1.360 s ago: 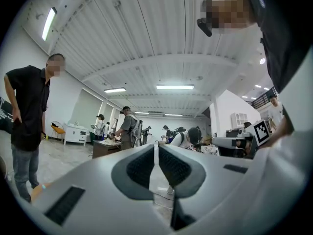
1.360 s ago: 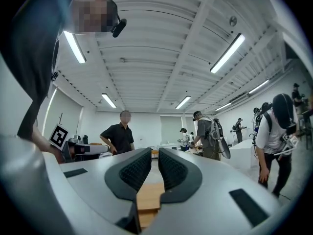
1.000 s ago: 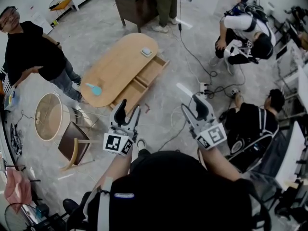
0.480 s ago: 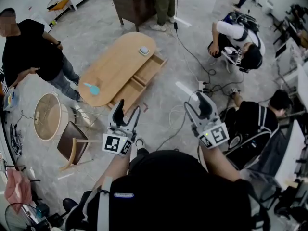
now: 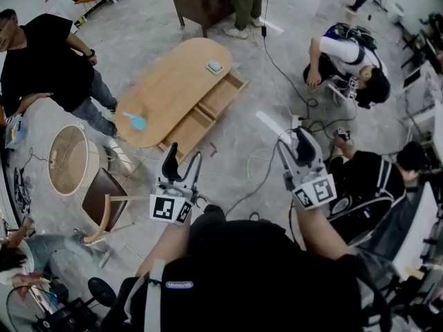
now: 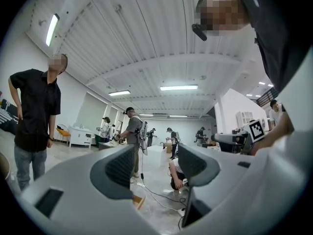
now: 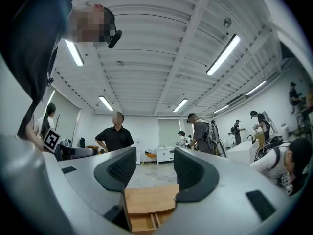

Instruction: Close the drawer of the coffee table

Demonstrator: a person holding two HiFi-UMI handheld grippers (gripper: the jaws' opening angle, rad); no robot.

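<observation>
The oval wooden coffee table (image 5: 169, 85) stands on the grey floor ahead of me, with its long drawer (image 5: 208, 109) pulled out on the side facing me. My left gripper (image 5: 183, 159) is held in the air well short of the table, open and empty. My right gripper (image 5: 296, 144) hovers further right, also open and empty. In the right gripper view the table top (image 7: 149, 199) and the open drawer (image 7: 143, 223) show low between the spread jaws of the right gripper (image 7: 152, 170). The left gripper (image 6: 156, 163) looks across the room with nothing between its jaws.
A teal brush (image 5: 136, 122) and a small pale box (image 5: 214, 66) lie on the table top. A round side table (image 5: 68, 160) and a chair (image 5: 104, 203) stand left. A person in black (image 5: 48, 54) stands beside them. Cables (image 5: 277, 75) and crouching people (image 5: 353, 54) are at right.
My right gripper has drifted to the right and my left one sits slightly lower in the head view. The drawer stays pulled out. A person has come into the bottom left corner.
</observation>
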